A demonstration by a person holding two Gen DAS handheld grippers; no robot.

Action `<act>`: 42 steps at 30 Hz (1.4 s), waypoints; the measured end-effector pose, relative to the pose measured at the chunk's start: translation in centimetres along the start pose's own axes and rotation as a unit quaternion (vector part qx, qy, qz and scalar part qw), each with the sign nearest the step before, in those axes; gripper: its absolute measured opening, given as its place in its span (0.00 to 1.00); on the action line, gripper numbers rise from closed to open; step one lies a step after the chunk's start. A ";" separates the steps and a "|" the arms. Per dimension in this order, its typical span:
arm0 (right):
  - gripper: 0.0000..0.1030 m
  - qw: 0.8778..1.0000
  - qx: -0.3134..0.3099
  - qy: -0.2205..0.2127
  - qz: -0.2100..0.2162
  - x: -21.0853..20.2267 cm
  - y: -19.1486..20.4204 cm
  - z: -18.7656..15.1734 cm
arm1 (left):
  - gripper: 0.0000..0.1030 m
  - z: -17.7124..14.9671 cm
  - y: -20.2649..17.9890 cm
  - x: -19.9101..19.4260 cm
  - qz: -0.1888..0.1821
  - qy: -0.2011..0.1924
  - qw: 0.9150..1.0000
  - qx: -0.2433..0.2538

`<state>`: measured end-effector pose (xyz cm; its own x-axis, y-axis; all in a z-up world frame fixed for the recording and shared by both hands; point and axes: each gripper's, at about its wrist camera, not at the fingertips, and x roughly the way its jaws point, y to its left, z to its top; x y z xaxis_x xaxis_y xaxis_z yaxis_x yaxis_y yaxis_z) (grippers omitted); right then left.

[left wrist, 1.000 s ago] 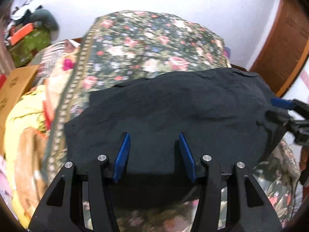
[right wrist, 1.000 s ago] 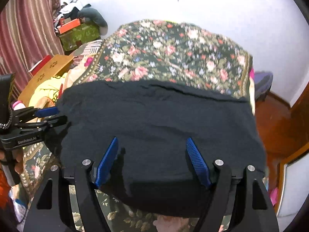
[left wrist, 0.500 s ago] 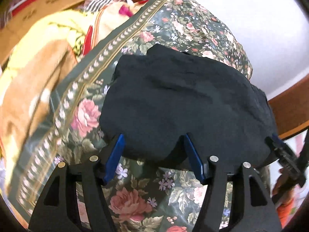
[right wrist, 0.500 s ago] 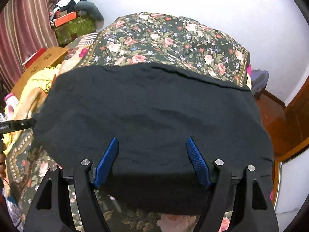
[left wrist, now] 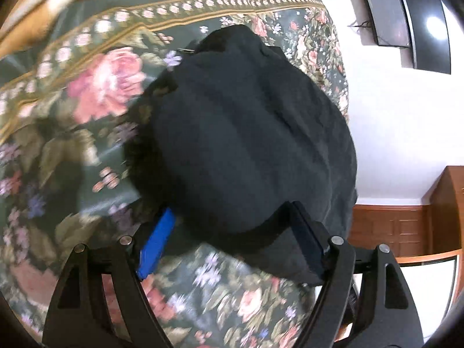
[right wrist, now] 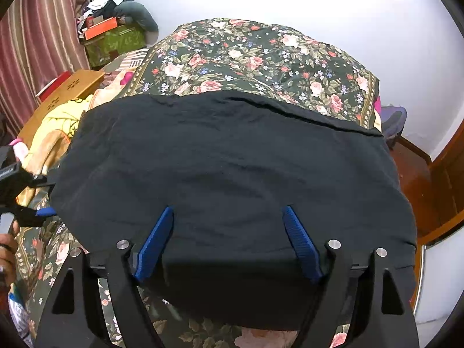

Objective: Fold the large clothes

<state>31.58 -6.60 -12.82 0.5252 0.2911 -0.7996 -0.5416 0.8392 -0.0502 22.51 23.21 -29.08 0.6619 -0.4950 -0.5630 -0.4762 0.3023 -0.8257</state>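
A large black garment (right wrist: 232, 179) lies folded flat on a floral bedspread (right wrist: 261, 55). My right gripper (right wrist: 229, 217) is open, its blue pads (right wrist: 155, 243) spread over the garment's near edge. My left gripper (left wrist: 229, 226) is open at the garment's (left wrist: 237, 133) left end, its blue pad (left wrist: 158, 240) low beside the cloth edge; whether it touches is unclear. The left gripper also shows in the right wrist view (right wrist: 37, 203) at the garment's left edge.
Yellow and orange bedding (right wrist: 55, 133) and a cardboard box (right wrist: 66, 90) lie left of the bed. A cluttered green box (right wrist: 113, 40) stands by the curtain. A wooden door (right wrist: 443, 174) is on the right. A screen (left wrist: 388, 20) hangs on the white wall.
My left gripper has swung round to the garment's left end and dropped close to it, turning its view sideways. My right gripper has stayed over the near edge, edging slightly closer.
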 end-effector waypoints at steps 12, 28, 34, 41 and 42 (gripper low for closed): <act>0.75 0.999 0.018 0.020 0.017 -0.4 0.2 1.2 | 0.55 1.2 -3.4 2.7 0.056 -0.109 0.991 0.049; 0.76 0.993 -0.022 0.041 0.106 1.8 8.9 2.9 | 0.20 -4.2 -19.2 -9.6 0.128 -0.322 0.871 0.348; 0.74 0.986 -0.057 0.066 0.139 2.0 11.1 2.7 | 0.19 -8.1 -23.5 -9.3 0.149 -0.326 0.818 0.450; 0.74 0.992 0.017 0.012 0.124 -3.9 3.5 1.2 | 0.19 -12.3 -26.4 -5.3 0.140 -0.286 0.799 0.511; 0.74 0.994 0.023 0.003 0.111 -4.7 2.3 0.8 | 0.19 -13.1 -26.7 -4.8 0.140 -0.278 0.797 0.518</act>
<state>28.39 -5.69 -8.67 0.3922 0.4697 -0.7910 -0.6133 0.7743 0.1557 24.48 6.80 -3.89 0.9050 0.0595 -0.4212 -0.1065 0.9903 -0.0888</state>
